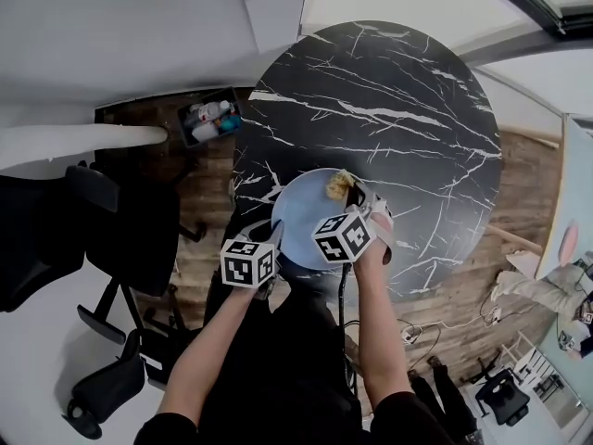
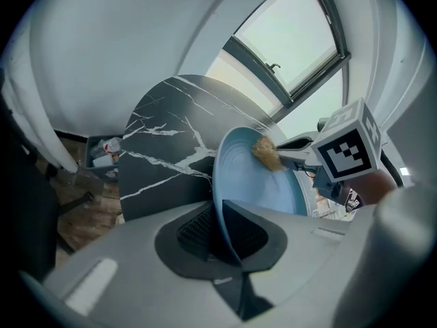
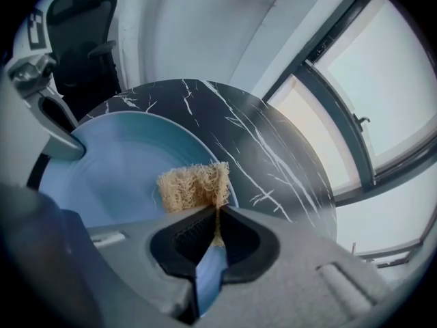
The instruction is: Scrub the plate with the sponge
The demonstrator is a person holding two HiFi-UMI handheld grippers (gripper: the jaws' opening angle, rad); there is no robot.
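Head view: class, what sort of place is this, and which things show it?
Probably an office or studio room rather than a kitchen: black office chairs on a wooden floor, a round marble-look table, and a large window.

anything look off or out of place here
Nothing stands out. The left hand-held gripper clamps the blue plate by its rim at the marble table's near edge, and the right hand-held gripper holds the sponge against the plate; nothing spilled or broken.

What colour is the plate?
The plate is light blue, clearest in the right gripper view.
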